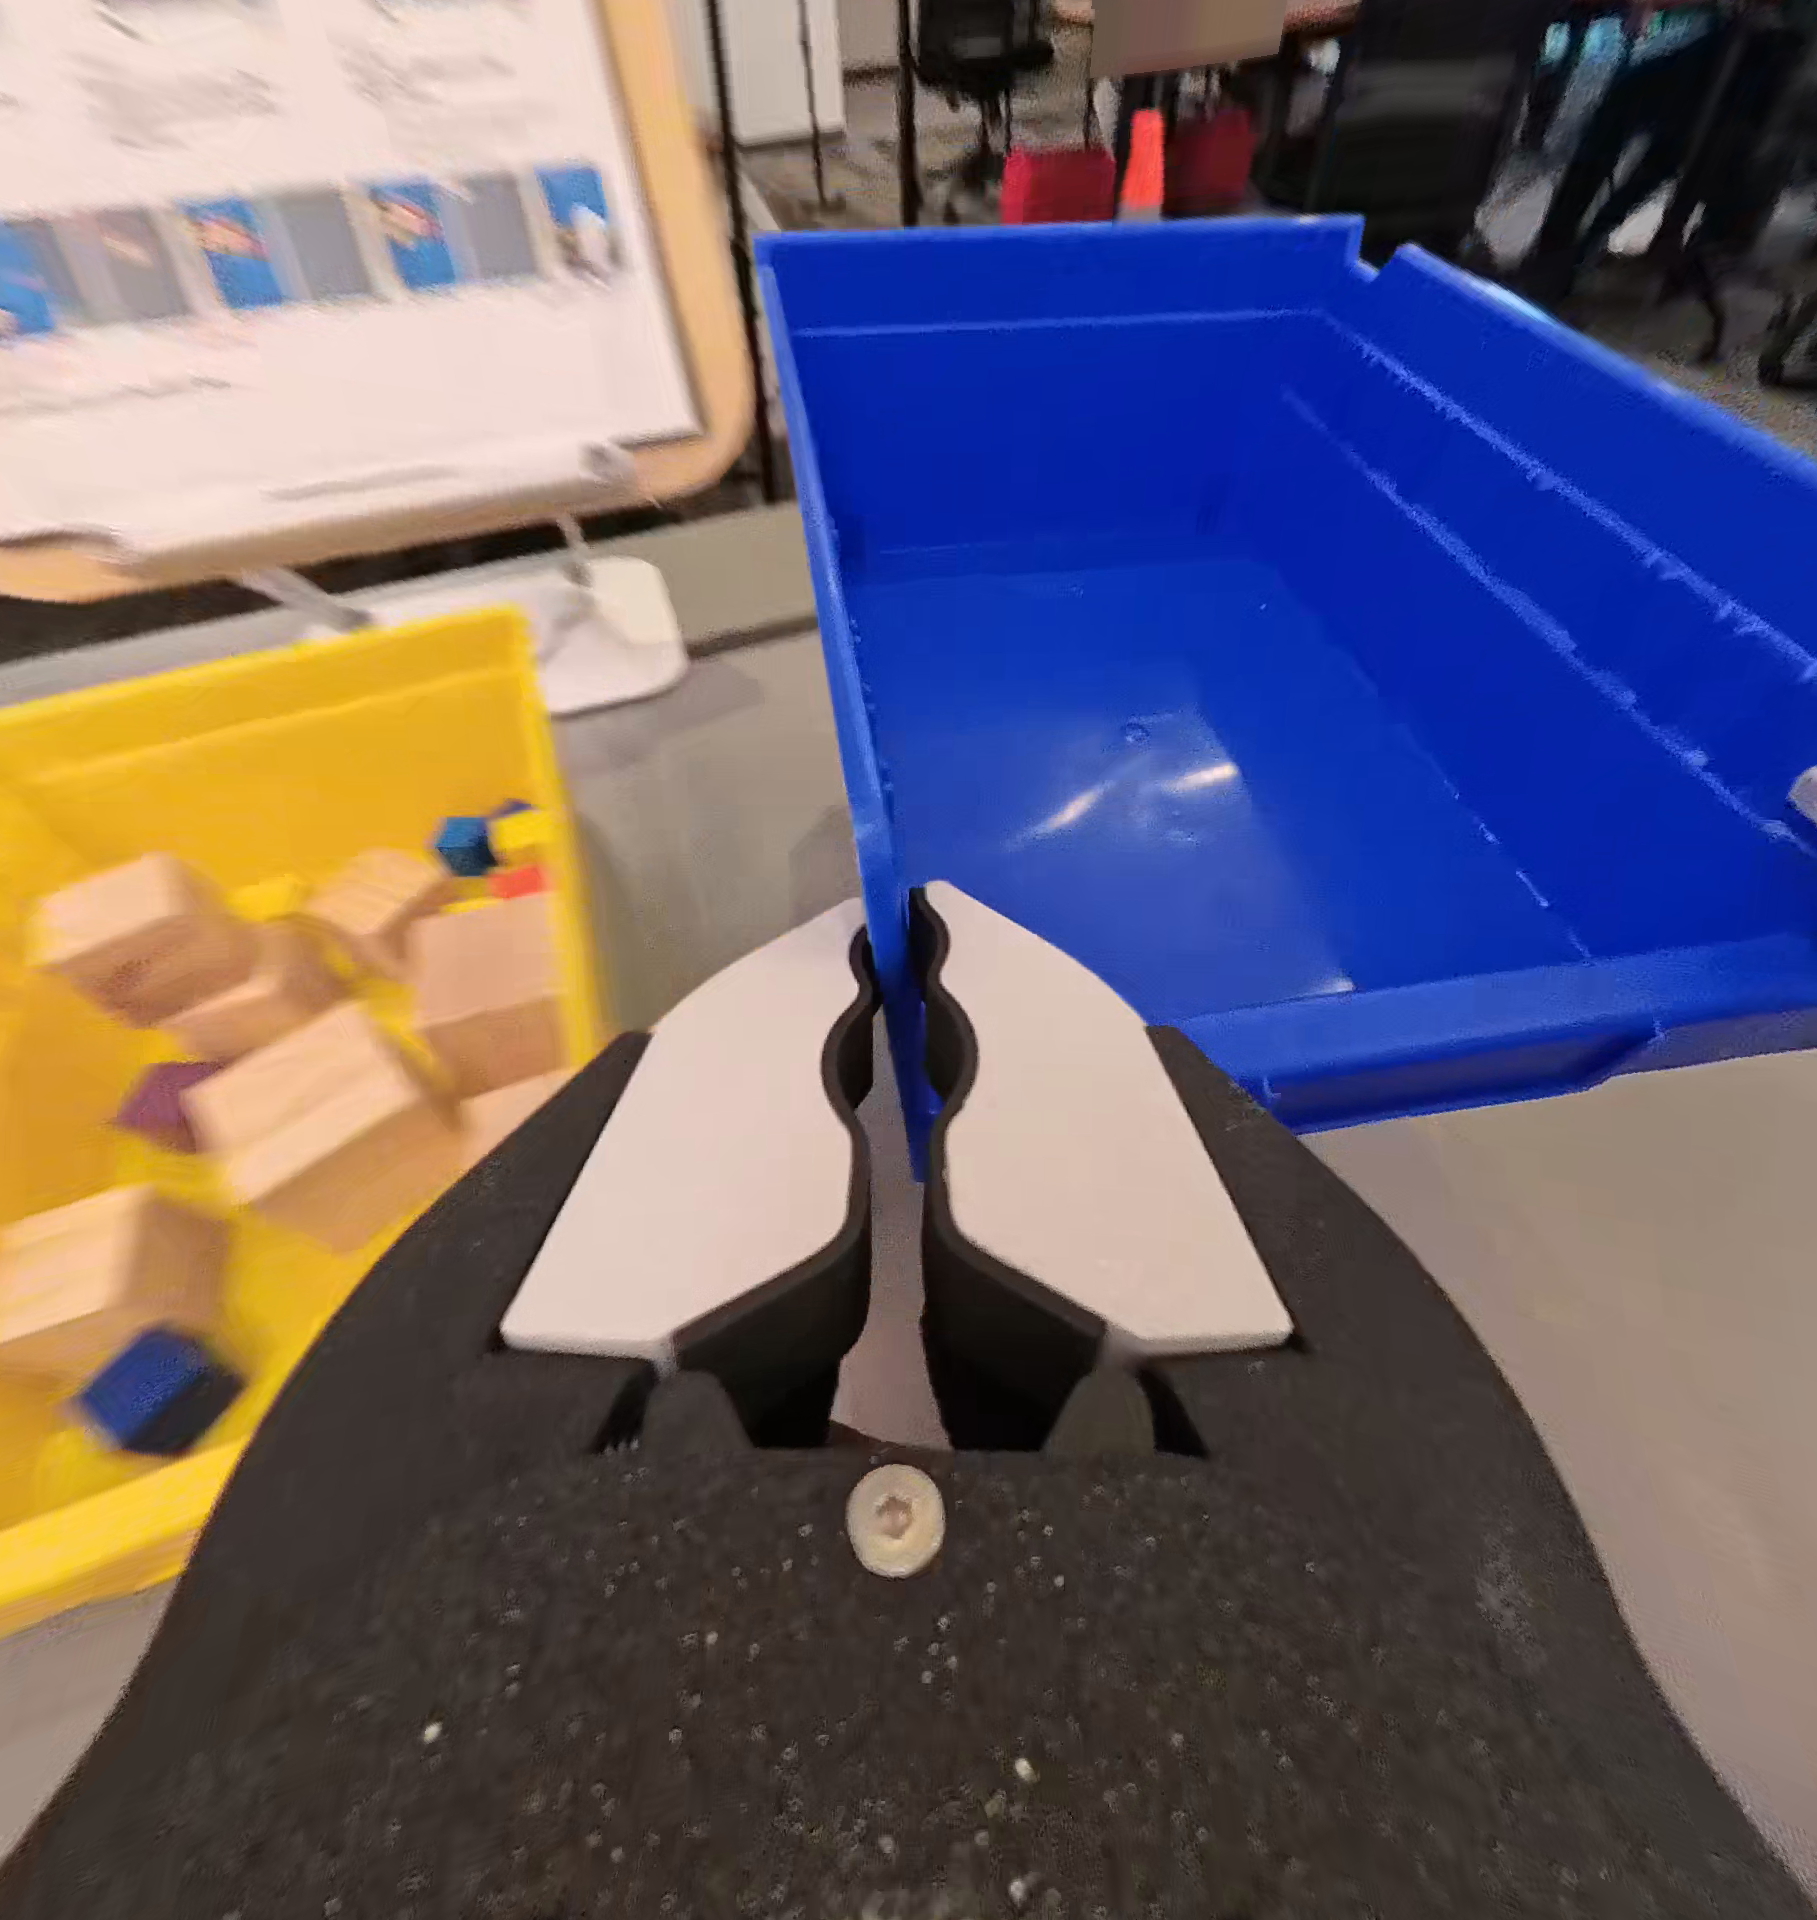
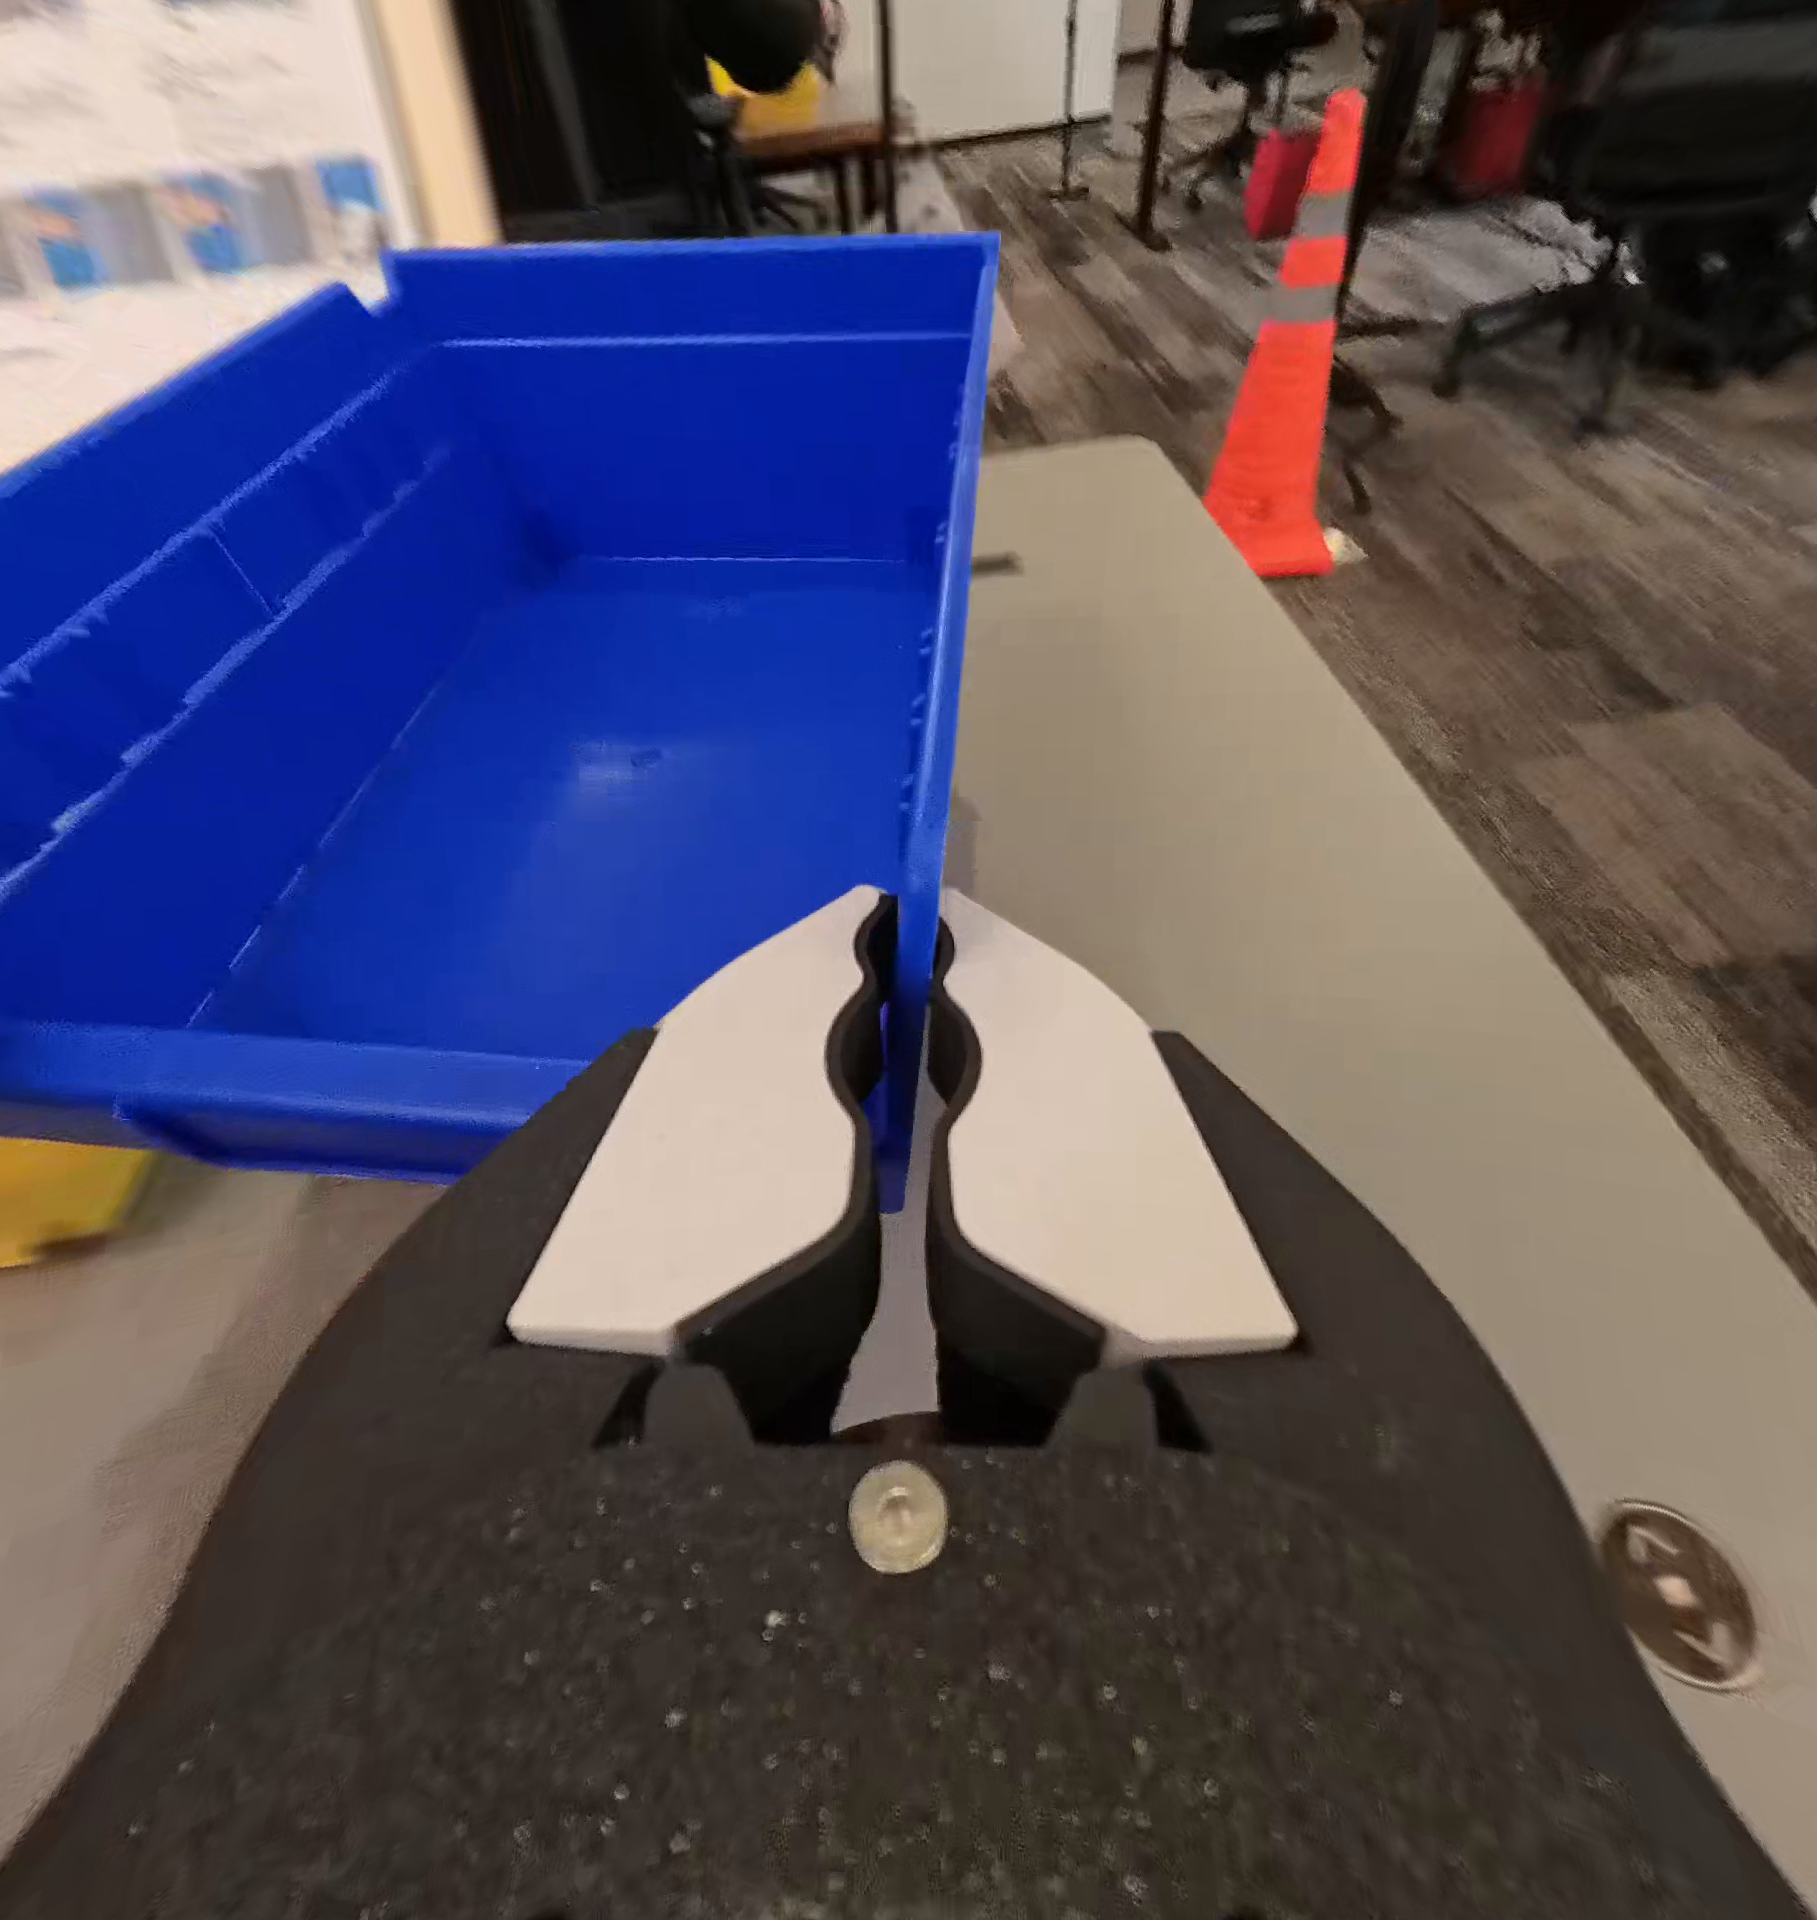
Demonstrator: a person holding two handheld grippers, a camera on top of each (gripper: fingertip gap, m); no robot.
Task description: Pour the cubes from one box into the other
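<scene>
Left wrist view, both grippers' fingers (image 1: 951,997) clamped on blue box (image 1: 1247,727) walls, cube-filled yellow box (image 1: 260,717) beside, orange cone (image 2: 1288,416) beyond table (image 2: 1247,935).

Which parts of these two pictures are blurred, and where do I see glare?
Left wrist view: the yellow box and its cubes are smeared, the poster too; the left claw stays sharp; a white glare lies on the blue box floor. Right wrist view: the orange cone and poster are soft; the right claw is sharp; fainter glare on the floor.

I see bare grey table (image 2: 1247,935) right of blue bin (image 2: 571,727), yellow bin (image 1: 260,727) of cubes (image 1: 312,1091) crowding my left, poster board (image 1: 312,312) behind.
</scene>
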